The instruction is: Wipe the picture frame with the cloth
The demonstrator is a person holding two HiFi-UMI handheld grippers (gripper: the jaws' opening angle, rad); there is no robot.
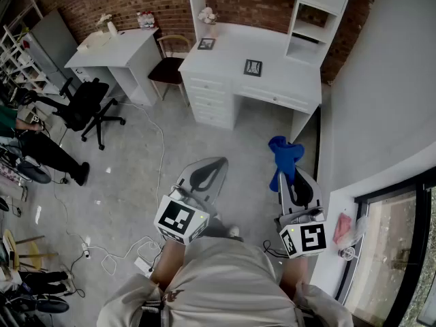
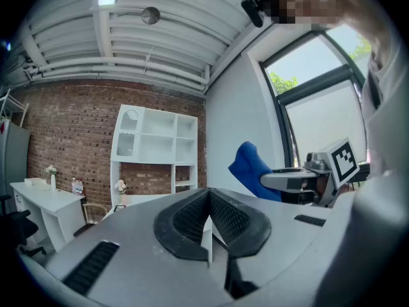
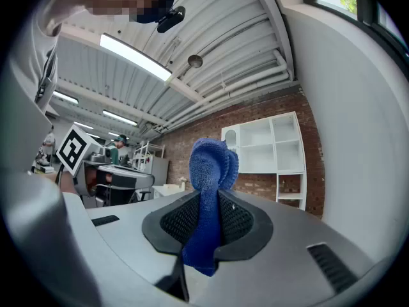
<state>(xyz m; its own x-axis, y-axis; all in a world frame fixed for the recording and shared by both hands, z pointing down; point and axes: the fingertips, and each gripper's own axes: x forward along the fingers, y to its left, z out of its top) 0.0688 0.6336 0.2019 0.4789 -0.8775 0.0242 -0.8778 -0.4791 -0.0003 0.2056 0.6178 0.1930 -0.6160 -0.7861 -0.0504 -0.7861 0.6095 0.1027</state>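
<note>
A small dark picture frame lies on the white desk far ahead, and a second small frame stands near the desk's back left. My right gripper is shut on a blue cloth, which bunches up past the jaws and hangs a little below them. My left gripper is shut with nothing in it. Both grippers are held close to my body over the floor, well short of the desk. The left gripper view shows the cloth off to its right.
A white hutch tops the desk. A second white desk, a wooden chair and a black office chair stand to the left. Cables trail on the grey floor. A white wall and window run along my right.
</note>
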